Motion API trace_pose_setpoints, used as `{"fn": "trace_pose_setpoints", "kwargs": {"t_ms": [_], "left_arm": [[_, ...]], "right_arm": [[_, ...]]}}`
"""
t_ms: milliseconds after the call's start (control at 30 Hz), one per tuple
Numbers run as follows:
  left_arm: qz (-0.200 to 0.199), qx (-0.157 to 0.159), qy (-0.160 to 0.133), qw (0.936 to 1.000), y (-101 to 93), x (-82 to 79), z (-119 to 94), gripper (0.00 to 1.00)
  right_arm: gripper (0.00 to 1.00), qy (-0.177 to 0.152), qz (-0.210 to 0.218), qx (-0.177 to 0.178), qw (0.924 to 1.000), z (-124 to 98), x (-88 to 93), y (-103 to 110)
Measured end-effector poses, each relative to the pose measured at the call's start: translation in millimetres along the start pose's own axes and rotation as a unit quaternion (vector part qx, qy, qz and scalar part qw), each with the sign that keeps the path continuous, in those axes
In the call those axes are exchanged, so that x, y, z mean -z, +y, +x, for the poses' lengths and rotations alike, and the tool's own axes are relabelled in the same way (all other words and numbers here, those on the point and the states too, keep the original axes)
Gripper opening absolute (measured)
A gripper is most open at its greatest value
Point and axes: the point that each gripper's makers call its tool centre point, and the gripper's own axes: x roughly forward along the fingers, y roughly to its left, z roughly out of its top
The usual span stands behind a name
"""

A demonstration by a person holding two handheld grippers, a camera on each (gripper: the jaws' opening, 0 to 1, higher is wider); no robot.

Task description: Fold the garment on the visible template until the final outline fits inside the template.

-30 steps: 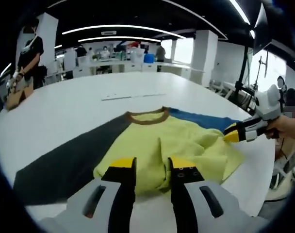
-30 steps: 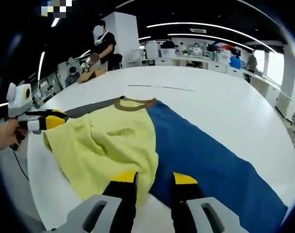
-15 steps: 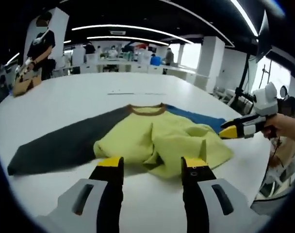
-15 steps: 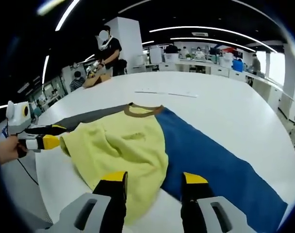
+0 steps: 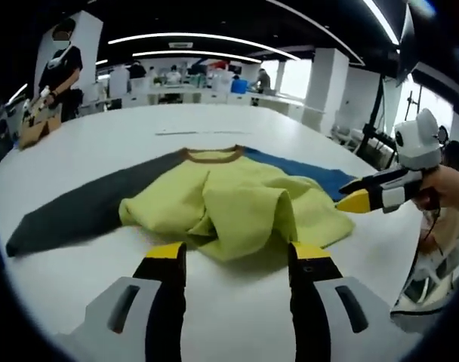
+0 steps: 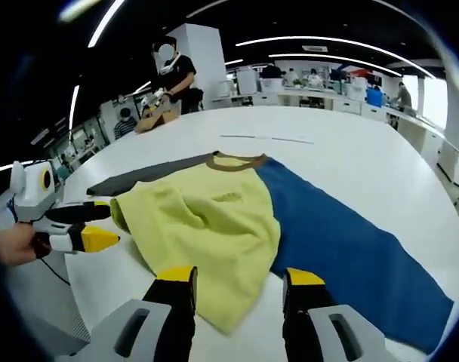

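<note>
The garment, yellow with a brown collar, lies bunched on the white table between a dark grey strip and a blue strip. The left gripper sits just short of the garment's near edge, jaws apart and empty. The right gripper has its jaws apart at the garment's edge, holding nothing.

Each gripper has black jaws with yellow tips on a grey body.
</note>
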Motion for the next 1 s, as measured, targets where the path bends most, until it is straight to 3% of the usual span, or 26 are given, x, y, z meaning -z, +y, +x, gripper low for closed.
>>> {"fn": "trace_pose_setpoints", "kwargs": {"t_ms": [133,333,767,900,1000], "left_arm": [[-0.030,-0.009,-0.014,0.9994,5.5,-4.7,3.8,0.48],[-0.029,-0.023,-0.018,0.9992,10.9,-6.2,5.7,0.41],[-0.032,-0.003,-0.003,0.9995,9.7,3.8,0.4,0.05],[-0.023,-0.005,0.000,0.9997,14.9,3.4,-2.9,0.01],[-0.023,-0.006,0.001,0.9997,17.2,2.1,-5.5,0.01]], "right_arm": [[0.39,0.009,0.006,0.000,0.9999,0.0,9.4,4.5],[0.33,0.019,0.005,0.007,0.9998,2.3,21.6,8.2],[0.15,0.030,0.017,0.032,0.9989,3.3,30.9,3.5],[0.10,0.033,0.006,0.040,0.9986,3.9,33.7,6.5],[0.00,0.035,0.010,0.042,0.9985,3.7,34.5,4.8]]}}
